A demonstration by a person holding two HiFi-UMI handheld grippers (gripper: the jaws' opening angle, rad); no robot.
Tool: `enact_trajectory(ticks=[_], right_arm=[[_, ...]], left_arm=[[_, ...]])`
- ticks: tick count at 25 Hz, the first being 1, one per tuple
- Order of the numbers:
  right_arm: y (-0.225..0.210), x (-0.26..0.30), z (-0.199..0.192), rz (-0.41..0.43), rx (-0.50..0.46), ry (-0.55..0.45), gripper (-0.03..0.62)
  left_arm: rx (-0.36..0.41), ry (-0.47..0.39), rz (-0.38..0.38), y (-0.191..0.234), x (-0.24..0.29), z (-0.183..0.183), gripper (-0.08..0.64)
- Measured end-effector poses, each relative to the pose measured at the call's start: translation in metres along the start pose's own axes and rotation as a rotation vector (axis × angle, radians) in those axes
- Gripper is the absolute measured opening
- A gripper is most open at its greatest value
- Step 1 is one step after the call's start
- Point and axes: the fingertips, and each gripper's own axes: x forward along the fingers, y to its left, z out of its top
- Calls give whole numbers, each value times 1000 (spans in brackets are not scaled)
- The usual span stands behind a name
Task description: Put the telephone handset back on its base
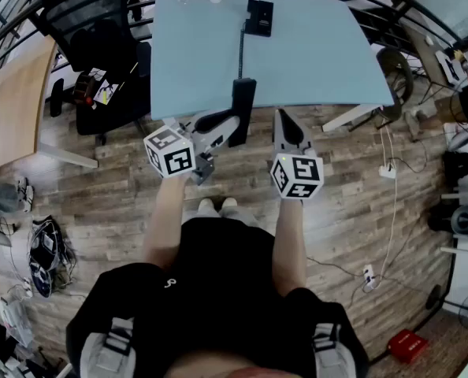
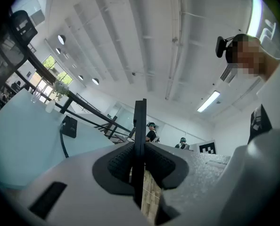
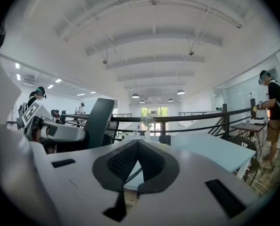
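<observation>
Bare forearms (image 1: 165, 219) reach forward from a black shirt, each hand carrying a grey gripper topped with a cube of square black-and-white markers (image 1: 169, 150). The left gripper (image 1: 228, 126) angles in towards the middle, and its ribbed black jaws pinch the telephone handset (image 1: 243, 93). In the left gripper view the handset is a flat, matte black slab seen edge-on, standing upright between the pads. It sits at the near edge of the desk (image 1: 313, 53), partly over the wooden floor (image 1: 360, 211), and whether it touches the desktop cannot be told. A black coiled cord (image 1: 240, 50) runs straight from its far end to the telephone base (image 1: 259, 18), a small black box well apart at the far side of the smooth pale-blue desk. The right gripper (image 1: 283, 118) points straight ahead just beside the handset, its jaws pressed together and gripping nothing. A black office chair (image 1: 100, 46) stands off the desk's left corner on the plank floor.
</observation>
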Motion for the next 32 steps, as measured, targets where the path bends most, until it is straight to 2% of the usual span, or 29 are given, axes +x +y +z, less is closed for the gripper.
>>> enact_trajectory(ticks=[5,9,15,19,26,32], right_arm=[[-12,2,0,-12,-9,-23,-8],[-20,3,5,-17,-87,-16,-8],[-53,1,7,-17,-39,-52,-8],[-67,7,6,-6,-6,-64,-8],[-57,42,-7,74,13,-41,-8],[-62,110,-23,101,0,23,-8]], left_arm=[[-1,-3,4,0,14,-5,67],[4,-8,29,2,26,-5,66],[18,5,29,0,52,-7,66],[23,8,55,4,62,-9,67],[-7,-18,103,33,59,-5,67],[-74,-25,119,101,70,5,66]])
